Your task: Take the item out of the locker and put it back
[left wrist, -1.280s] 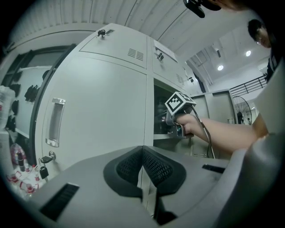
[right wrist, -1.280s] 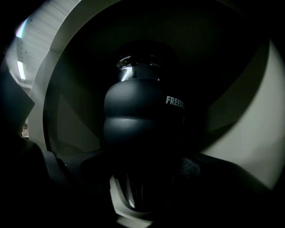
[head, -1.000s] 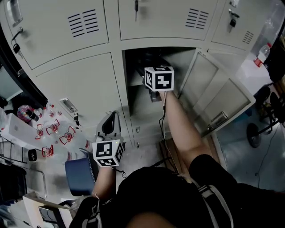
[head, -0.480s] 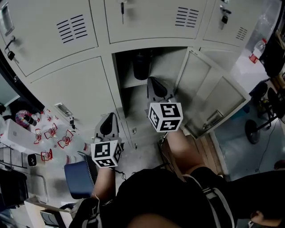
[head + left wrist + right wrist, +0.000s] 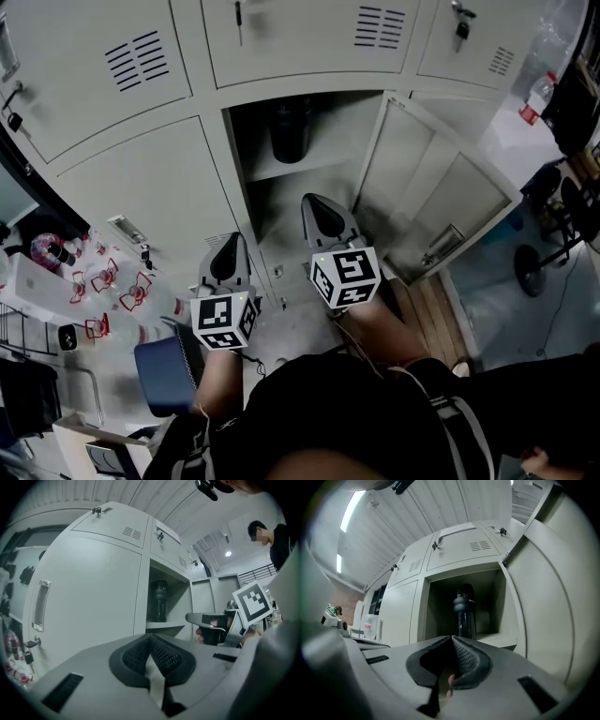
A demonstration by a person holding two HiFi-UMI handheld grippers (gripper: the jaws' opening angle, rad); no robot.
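Note:
A dark bottle [image 5: 289, 131] stands upright on the shelf inside the open locker [image 5: 246, 178]; it also shows in the right gripper view [image 5: 464, 613] and the left gripper view [image 5: 160, 601]. My right gripper [image 5: 319, 200] is outside the locker, below and in front of the shelf. Its jaws [image 5: 451, 638] have just been closing and are shut with nothing between them. My left gripper [image 5: 228, 246] is shut and empty in front of the closed door to the left [image 5: 150, 635].
The locker door [image 5: 441, 187] stands swung open at the right. Clear bottles with red labels [image 5: 112, 277] and a blue seat [image 5: 169, 370] are at the left. An office chair base [image 5: 539, 267] stands at the far right. A person [image 5: 276, 536] is beyond the right gripper.
My right gripper has drawn back out of the locker toward me and sunk a little; the bottle stays on the shelf. The left gripper has hardly moved.

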